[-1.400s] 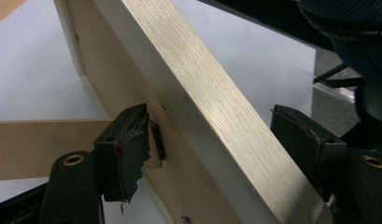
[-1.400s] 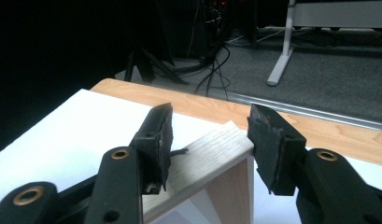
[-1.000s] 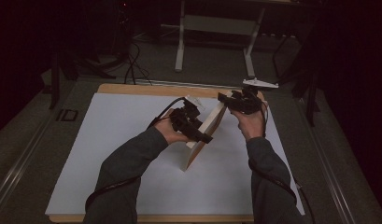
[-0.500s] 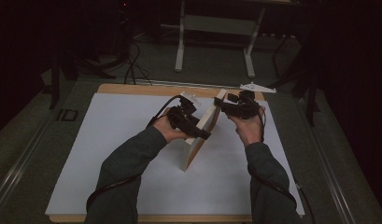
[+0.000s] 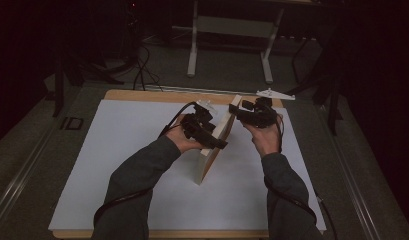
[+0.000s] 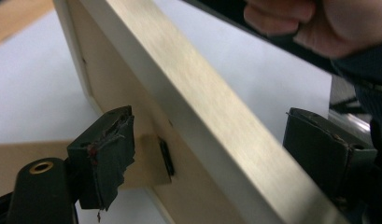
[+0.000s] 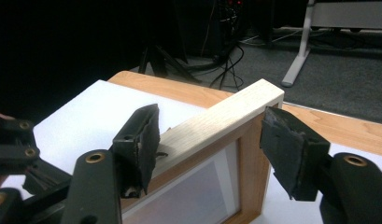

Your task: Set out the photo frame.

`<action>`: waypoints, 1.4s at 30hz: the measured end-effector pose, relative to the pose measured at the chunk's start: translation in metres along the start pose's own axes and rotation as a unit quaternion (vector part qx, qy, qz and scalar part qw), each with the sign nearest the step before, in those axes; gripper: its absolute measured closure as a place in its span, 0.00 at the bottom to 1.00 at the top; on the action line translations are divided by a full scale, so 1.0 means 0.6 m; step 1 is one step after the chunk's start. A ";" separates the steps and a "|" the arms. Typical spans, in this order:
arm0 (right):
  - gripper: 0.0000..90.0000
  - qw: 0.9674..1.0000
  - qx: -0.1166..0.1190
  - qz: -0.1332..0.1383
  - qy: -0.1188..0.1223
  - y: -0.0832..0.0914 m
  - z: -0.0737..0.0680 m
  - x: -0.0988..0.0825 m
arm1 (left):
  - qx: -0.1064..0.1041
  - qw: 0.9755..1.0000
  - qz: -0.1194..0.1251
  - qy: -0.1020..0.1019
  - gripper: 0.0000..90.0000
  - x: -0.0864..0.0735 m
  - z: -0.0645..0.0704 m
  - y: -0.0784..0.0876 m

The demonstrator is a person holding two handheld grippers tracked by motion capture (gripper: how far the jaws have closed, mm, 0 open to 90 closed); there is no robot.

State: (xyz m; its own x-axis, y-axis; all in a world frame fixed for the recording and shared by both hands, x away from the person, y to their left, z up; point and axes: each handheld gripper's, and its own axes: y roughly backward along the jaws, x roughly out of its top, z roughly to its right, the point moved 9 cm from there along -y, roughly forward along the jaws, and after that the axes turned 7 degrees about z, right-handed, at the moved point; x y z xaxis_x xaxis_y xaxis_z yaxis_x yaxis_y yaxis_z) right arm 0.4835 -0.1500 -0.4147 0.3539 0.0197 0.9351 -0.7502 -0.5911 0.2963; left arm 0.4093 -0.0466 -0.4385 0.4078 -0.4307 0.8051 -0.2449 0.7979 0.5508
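Picture frame (image 5: 214, 145), centre of frame, feels rigid, glass-fronted, breakable; I'd grip its wooden rails, both claws currently spread around them, gripping nothing

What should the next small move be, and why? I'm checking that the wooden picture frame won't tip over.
Probably close the right gripper on the picture frame's top rail. The frame stands on edge on the white sheet. The left gripper's jaws have just been opening and stand clear either side of it. The right jaws straddle the rail with gaps, so nothing grips it.
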 end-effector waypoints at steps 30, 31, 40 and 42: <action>0.43 1.000 -0.010 -0.005 0.012 -0.008 -0.007 0.004 | 0.164 0.979 0.117 -0.011 0.29 -0.094 0.072 0.047; 0.43 1.000 -0.011 -0.005 0.012 -0.008 -0.007 0.004 | 0.166 0.979 0.116 -0.013 0.33 -0.099 0.072 0.044; 0.43 1.000 -0.016 -0.003 0.004 -0.009 0.001 0.005 | 0.185 0.974 0.131 -0.019 0.70 -0.116 0.073 0.042; 0.43 1.000 -0.017 -0.003 0.003 -0.010 0.001 0.005 | 0.191 0.973 0.132 -0.019 0.71 -0.115 0.073 0.042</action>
State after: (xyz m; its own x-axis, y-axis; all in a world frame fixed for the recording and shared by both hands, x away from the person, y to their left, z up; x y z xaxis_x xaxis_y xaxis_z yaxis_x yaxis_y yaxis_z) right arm 0.4895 -0.1470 -0.4137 0.3555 0.0279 0.9343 -0.7666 -0.5632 0.3085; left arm 0.3365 -0.0152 -0.4709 0.2562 -0.2530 0.9329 -0.6485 0.6707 0.3600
